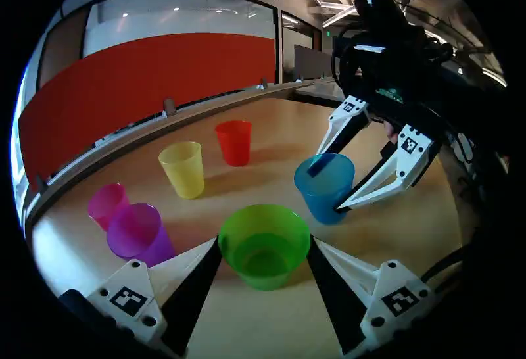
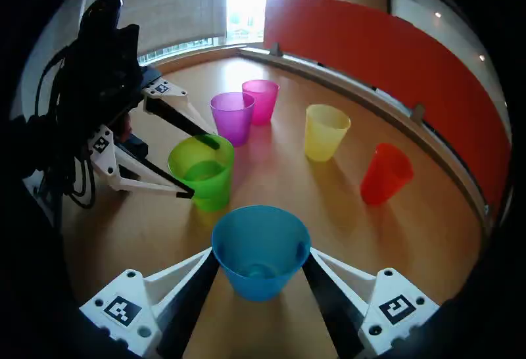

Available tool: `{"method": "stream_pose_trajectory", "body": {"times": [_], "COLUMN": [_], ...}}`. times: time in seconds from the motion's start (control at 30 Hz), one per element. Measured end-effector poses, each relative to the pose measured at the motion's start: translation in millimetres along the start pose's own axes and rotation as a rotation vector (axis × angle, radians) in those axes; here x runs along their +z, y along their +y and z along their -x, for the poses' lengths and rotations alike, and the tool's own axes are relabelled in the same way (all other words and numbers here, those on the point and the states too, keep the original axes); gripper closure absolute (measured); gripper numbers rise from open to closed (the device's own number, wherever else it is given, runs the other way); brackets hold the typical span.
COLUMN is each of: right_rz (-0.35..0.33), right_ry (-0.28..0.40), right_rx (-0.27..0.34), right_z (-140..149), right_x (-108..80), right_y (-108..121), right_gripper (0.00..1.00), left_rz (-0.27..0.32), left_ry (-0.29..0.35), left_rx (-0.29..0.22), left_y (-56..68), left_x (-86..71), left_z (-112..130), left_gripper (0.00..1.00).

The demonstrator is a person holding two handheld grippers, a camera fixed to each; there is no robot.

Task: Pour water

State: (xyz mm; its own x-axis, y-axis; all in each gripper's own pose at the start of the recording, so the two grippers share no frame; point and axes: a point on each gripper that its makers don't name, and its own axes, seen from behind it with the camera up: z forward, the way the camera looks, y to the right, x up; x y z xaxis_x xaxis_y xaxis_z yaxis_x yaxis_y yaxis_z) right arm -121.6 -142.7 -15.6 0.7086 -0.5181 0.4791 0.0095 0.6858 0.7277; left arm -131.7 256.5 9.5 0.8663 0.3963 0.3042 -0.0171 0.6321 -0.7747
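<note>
Directly ahead in the left gripper view, a translucent green cup [image 1: 264,247] held by the left gripper [image 1: 263,240], with one white finger pressed to each side. Upright, with what looks like a shallow pool of liquid inside. Just beyond and to the right, a blue cup [image 1: 324,188] pinched the same way by the right gripper [image 1: 327,188], reaching in from the upper right on a dark handheld rig. Both cups near each other but apart, over a light wooden table [image 1: 394,227]. Cannot tell whether either cup rests on the wood or hangs just above it. Farther back, four more cups standing upright and untouched: yellow cup [image 1: 183,169] and red cup [image 1: 234,142] toward the middle, purple cup [image 1: 138,234] and pink cup [image 1: 107,204] close together at the left. Behind the table, a long red wall panel [image 1: 151,89]. From the right gripper view, the same grip on the blue cup, with the green cup behind and to the left.
</note>
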Motion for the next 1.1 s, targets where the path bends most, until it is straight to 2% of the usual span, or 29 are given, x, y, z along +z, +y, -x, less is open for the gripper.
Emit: {"method": "stream_pose_trajectory", "body": {"times": [0.37,0.53,0.73,1.1], "right_rz": [0.003,0.019,0.027,0.045], "right_ry": [-0.012,-0.042,-0.043,-0.045], "right_rx": [0.005,0.004,0.014,0.013], "right_z": [11,23,26,30], "right_x": [-6.2,-6.8,-9.0,-17.4], "right_y": [-1,0,1,1], "right_gripper": [0.1,0.08,0.0,0.0], "left_rz": [-0.001,-0.007,-0.013,-0.025], "left_ry": [-0.02,-0.039,-0.051,-0.074], "left_rx": [-0.001,0.014,0.039,0.055], "left_y": [-0.1,-0.8,-1.1,-3.1], "left_x": [0.5,-0.6,-4.1,-15.4], "left_z": [5,9,8,11], "left_gripper": [0.11,0.11,0.11,0.11]}}
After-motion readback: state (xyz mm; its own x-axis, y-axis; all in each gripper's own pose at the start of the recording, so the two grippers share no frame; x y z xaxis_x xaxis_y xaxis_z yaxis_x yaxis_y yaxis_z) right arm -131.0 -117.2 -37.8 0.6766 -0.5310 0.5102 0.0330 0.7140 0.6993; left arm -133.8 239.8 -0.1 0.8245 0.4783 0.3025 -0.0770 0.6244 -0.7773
